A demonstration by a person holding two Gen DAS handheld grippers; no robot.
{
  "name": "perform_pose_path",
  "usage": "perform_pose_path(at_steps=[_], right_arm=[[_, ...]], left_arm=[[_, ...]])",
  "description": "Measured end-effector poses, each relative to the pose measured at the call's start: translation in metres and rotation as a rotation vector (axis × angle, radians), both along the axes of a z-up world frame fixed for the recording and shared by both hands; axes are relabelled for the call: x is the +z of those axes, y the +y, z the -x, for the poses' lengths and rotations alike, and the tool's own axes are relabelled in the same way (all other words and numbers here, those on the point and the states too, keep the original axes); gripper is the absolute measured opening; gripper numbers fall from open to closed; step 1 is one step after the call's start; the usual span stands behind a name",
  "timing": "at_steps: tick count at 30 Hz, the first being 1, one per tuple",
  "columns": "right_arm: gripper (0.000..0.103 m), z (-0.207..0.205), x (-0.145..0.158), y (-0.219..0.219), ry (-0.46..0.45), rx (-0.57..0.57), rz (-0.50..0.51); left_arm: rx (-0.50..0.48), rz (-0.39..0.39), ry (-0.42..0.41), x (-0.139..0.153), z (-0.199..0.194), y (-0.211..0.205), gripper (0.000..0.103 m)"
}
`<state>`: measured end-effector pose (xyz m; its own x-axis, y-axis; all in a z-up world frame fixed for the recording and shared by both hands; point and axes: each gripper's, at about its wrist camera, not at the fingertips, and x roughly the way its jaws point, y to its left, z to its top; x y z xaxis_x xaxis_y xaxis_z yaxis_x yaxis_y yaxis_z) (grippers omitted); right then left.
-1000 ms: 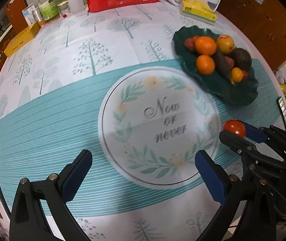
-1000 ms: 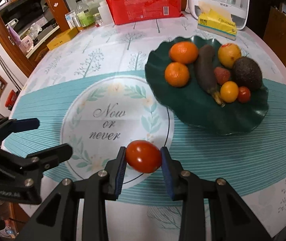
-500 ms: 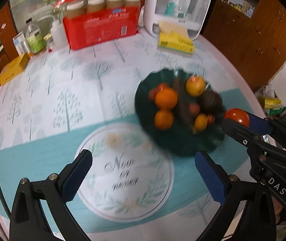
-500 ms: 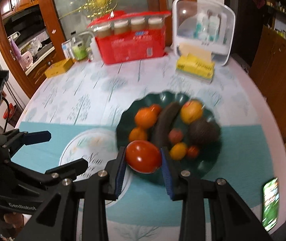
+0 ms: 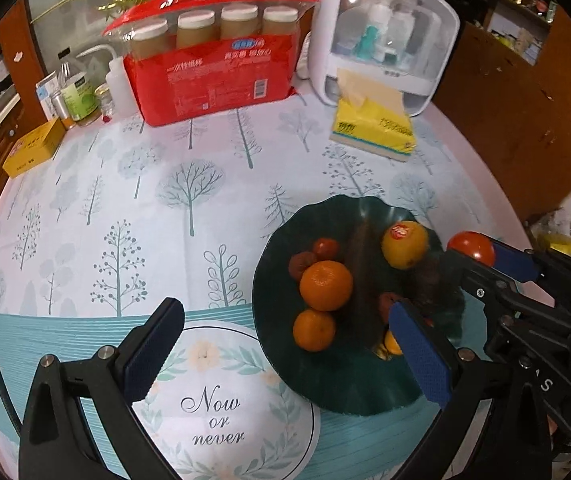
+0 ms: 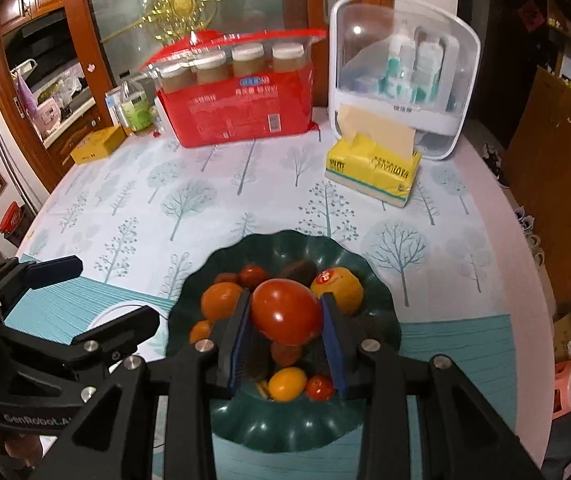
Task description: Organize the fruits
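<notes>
My right gripper (image 6: 286, 320) is shut on a red tomato (image 6: 287, 311), held in the air above the dark green leaf-shaped plate (image 6: 285, 428). On the plate lie oranges (image 6: 220, 299), a yellow fruit with a sticker (image 6: 339, 286), a dark long fruit and small tomatoes (image 6: 319, 386). In the left wrist view the same plate (image 5: 345, 392) sits low right, and the tomato (image 5: 471, 247) shows in the right gripper (image 5: 481, 256) at the right edge. My left gripper (image 5: 285, 354) stands open and holds nothing, one blue pad (image 5: 419, 354) over the plate.
At the back of the round table stand a red pack of jars (image 6: 237, 92), a white storage case (image 6: 401, 76), a yellow tissue pack (image 6: 373, 168), bottles (image 6: 135, 106) and a yellow box (image 6: 99, 144). A round "Now or never" print (image 5: 221, 412) lies beside the plate.
Both grippers rose and travelled toward the plate. The tomato, first over the round print, now hangs above the fruit on the plate. The left gripper stayed open.
</notes>
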<state>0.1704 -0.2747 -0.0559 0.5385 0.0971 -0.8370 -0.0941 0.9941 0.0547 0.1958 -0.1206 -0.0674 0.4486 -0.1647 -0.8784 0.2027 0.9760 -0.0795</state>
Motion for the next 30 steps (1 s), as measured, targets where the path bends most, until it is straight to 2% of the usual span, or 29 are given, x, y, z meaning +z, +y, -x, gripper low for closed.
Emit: perform_pose_path(at_steps=[6, 12, 16, 23, 30], right_arm=[[0.034, -0.018, -0.028, -0.006, 0.059, 0.037, -0.002], [0.035, -0.027, -0.048, -0.007, 0.093, 0.066, 0.006], [0.035, -0.032, -0.06, -0.01, 0.141, 0.084, -0.024], [0.045, -0.031, -0.063, -0.01, 0.146, 0.104, -0.042], [0.045, -0.026, -0.059, -0.008, 0.137, 0.114, -0.039]], left_arm=[[0.049, -0.026, 0.036, -0.027, -0.011, -0.003, 0.102], [0.08, -0.052, 0.058, -0.043, -0.015, -0.005, 0.102], [0.095, -0.053, 0.074, -0.048, -0.016, -0.003, 0.102], [0.117, -0.046, 0.09, -0.051, -0.01, 0.002, 0.102], [0.13, -0.04, 0.081, -0.046, -0.001, 0.004, 0.102]])
